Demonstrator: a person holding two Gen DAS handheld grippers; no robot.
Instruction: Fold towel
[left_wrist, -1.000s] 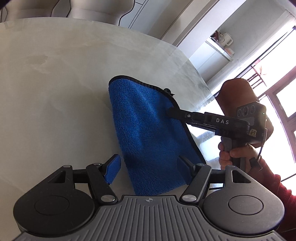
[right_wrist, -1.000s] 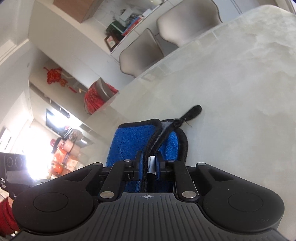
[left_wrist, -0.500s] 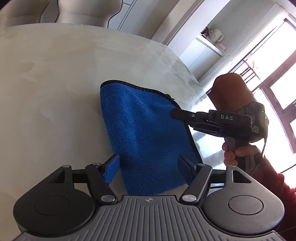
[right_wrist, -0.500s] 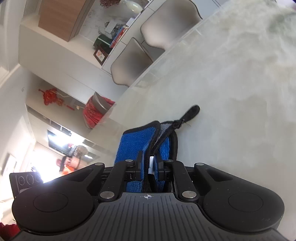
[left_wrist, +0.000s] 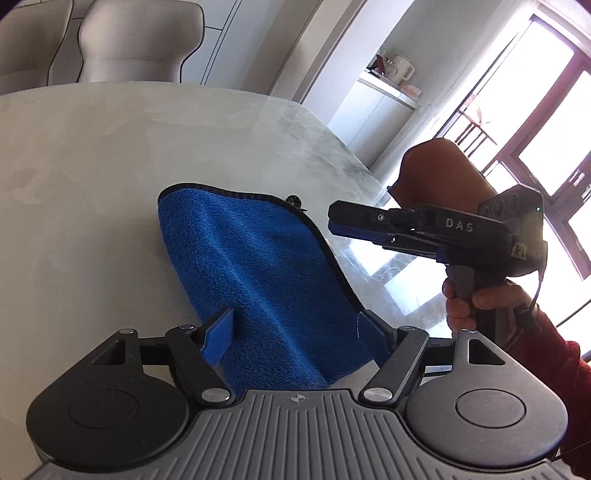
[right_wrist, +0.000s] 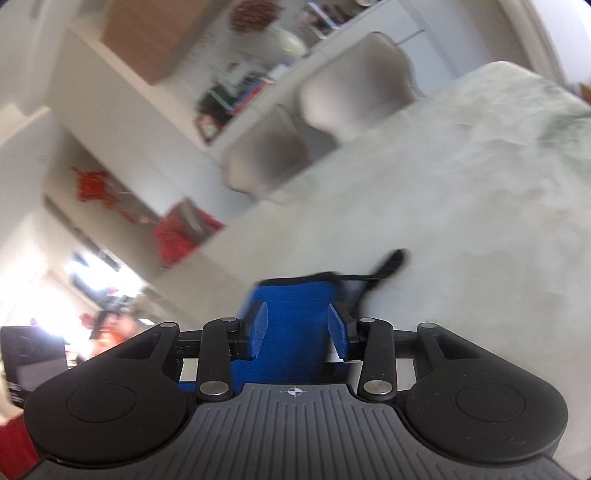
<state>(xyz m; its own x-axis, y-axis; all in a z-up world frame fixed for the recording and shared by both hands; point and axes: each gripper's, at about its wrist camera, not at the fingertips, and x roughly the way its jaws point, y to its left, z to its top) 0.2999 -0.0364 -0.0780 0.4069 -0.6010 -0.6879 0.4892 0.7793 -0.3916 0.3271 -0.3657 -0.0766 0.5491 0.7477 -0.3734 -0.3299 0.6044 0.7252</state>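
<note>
Blue towel (left_wrist: 258, 280), folded, lies flat on the pale marble table (left_wrist: 81, 177), and your left gripper (left_wrist: 295, 332) hangs over its near end, jaws spread, pinching nothing. To the right, your right gripper (left_wrist: 334, 221) has just let go: clamped on the towel's edge a second ago, its jaws now stand parted above the table beside the towel. Grey chairs (left_wrist: 140, 40) stand beyond. The right wrist view is blurred.
</note>
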